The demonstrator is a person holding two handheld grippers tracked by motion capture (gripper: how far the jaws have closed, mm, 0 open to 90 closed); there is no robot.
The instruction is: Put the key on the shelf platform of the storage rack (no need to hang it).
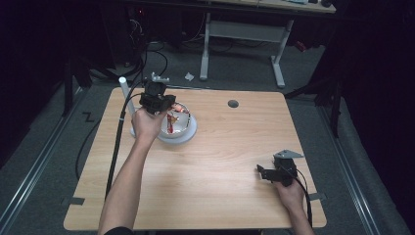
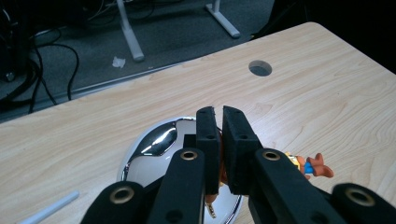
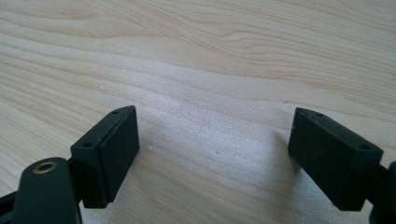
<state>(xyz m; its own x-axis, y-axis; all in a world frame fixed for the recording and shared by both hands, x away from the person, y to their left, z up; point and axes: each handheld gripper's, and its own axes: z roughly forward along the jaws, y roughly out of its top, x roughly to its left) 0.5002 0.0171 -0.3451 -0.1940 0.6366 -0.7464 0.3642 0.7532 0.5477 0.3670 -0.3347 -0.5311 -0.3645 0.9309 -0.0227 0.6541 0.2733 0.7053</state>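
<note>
Position of my left tongs [image 1: 169,108]: held over the shiny round metal bowl [image 1: 188,128], which sits on the far left part of the light wooden surface [image 1: 220,161]. In the left gripper view the jaws stand nearly together, a narrow gap between the pads, with something gripped low between them; I cannot tell exactly which part. A small red, orange and blue toy figure [image 2: 310,165] sticks out to the right of the jaws, at the rim of the bowl [image 2: 154,149]. In the high view a red and yellow item [image 1: 171,122] lies in the bowl just below my left hand [image 1: 147,122].

A white plastic tube [image 1: 126,95] stands just left of the bowl, near the far left edge of the surface. A round cable hole [image 1: 233,104] lies in the surface, right of the bowl and near the far edge.

My right tongs [image 1: 262,171] rest low over the near right part of the surface, well apart from the bowl, held by my right hand [image 1: 289,193]. In the right gripper view the jaws stand wide apart with bare wood grain [image 3: 210,93] between them.

Beyond the surface, white desk legs [image 1: 242,49] stand on the grey floor [image 1: 244,68].
</note>
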